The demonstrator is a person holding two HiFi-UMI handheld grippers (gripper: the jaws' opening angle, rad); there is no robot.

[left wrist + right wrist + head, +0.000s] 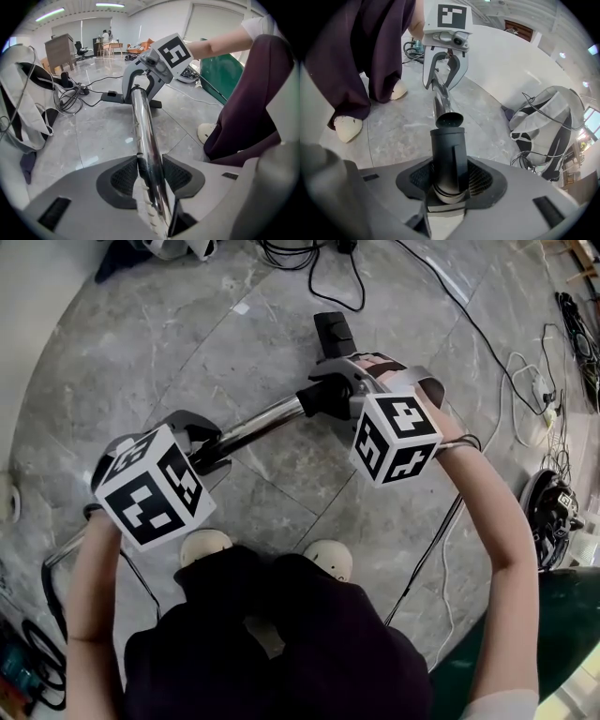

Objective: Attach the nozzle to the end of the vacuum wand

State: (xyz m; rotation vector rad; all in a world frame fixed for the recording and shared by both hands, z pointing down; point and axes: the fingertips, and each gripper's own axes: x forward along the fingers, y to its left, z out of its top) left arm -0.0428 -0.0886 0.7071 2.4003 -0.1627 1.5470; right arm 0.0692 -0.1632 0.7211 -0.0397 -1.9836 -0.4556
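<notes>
You clamp the chrome wand (144,136) in your left gripper (150,174). Your right gripper (450,177) grips the black nozzle (449,152), its mouth just beside the wand's open end. It looks like the alignment step: next, match axes and push straight on.

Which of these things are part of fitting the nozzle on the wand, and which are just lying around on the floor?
In the job:
vacuum wand, clamped in the left gripper
nozzle, clamped in the right gripper, facing the wand's open end

Lying about:
tangle of cables
grey and white bag
green object
</notes>
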